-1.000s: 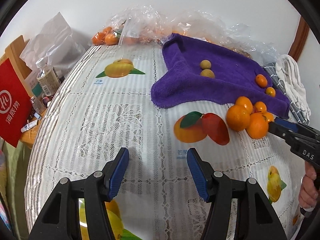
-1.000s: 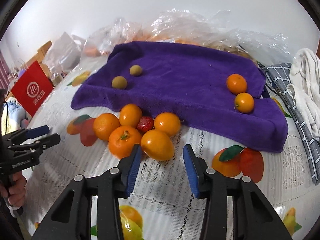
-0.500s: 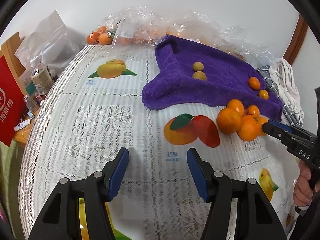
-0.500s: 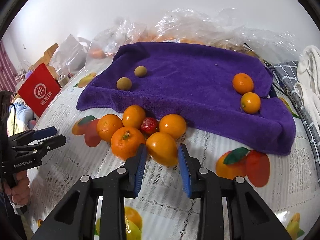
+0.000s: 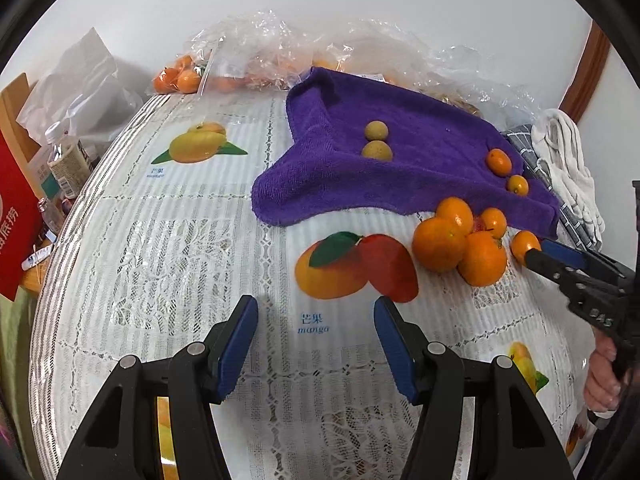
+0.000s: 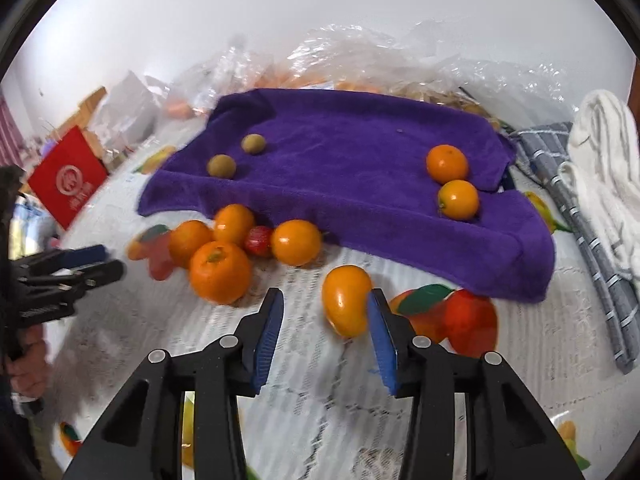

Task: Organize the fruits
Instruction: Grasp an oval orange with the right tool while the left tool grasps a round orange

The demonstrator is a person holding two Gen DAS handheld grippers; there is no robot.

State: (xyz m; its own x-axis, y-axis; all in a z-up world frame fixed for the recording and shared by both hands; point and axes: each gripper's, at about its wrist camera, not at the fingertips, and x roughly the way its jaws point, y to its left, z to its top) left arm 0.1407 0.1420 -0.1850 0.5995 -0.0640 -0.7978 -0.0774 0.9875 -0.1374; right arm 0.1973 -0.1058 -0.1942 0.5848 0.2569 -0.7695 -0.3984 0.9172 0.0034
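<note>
My right gripper (image 6: 326, 300) points down at the tablecloth and its jaws are opening. An oval orange fruit (image 6: 346, 306) lies between them, against the right pad and clear of the left pad. It sits apart from a cluster of oranges (image 6: 219, 272) and a red strawberry (image 6: 259, 240) at the front edge of the purple towel (image 6: 360, 160). Two small greenish fruits (image 6: 221, 166) and two small oranges (image 6: 447, 163) rest on the towel. My left gripper (image 5: 314, 332) stands open over bare tablecloth, nothing between its fingers, left of the cluster (image 5: 440, 244).
Crumpled clear plastic bags (image 5: 280, 52) with more oranges line the wall behind the towel. A white cloth (image 6: 600, 160) on a grey checked cloth lies at the right. A red bag (image 6: 66, 176), bottles (image 5: 64, 160) and a white bag stand off the table's left edge.
The right gripper's jaws closed around the oval orange fruit, then widened again. The fruit now lies to the right of the cluster, apart from it. The left gripper stayed open.
</note>
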